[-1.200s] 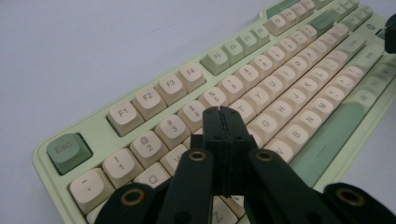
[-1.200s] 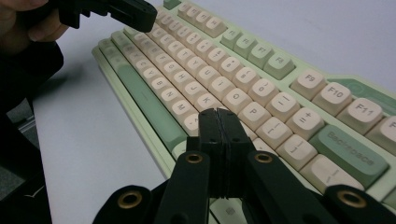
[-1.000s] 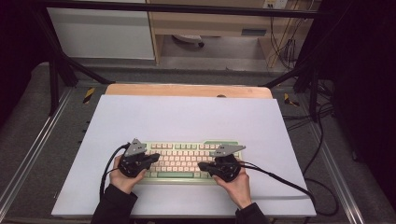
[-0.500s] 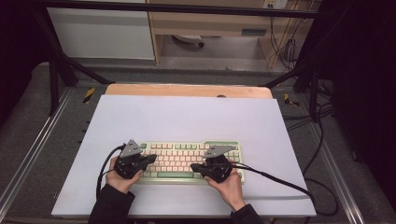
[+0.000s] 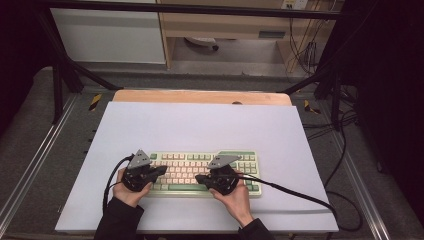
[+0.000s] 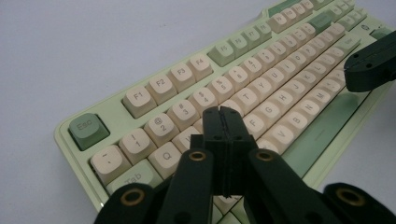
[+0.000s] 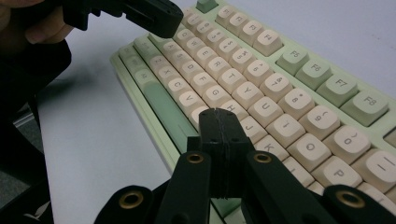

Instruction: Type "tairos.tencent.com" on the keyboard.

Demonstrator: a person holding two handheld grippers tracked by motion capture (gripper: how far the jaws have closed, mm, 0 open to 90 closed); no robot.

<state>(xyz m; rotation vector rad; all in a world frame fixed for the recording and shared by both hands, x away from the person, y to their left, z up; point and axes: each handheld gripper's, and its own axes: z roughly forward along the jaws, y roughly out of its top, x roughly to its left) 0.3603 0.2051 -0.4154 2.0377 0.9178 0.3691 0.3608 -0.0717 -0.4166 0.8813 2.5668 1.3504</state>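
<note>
Both jaws together, nothing held. L hand-held gripper [image 6: 223, 114] over keyboard [image 5: 200, 167] W/E keys; R hand-held gripper [image 7: 219, 116] over H/J, on bench [image 5: 200, 125].

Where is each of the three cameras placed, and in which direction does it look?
High view: above the person's side, looking forward and down at the keyboard on the table; forearms and both hands show.
Left gripper view: rides the left hand-held gripper, shut jaws over the left letter keys.
Right gripper view: rides the right hand-held gripper, shut jaws over the right letter keys.
Shared: both gripper views show the keyboard and the other gripper.
</note>
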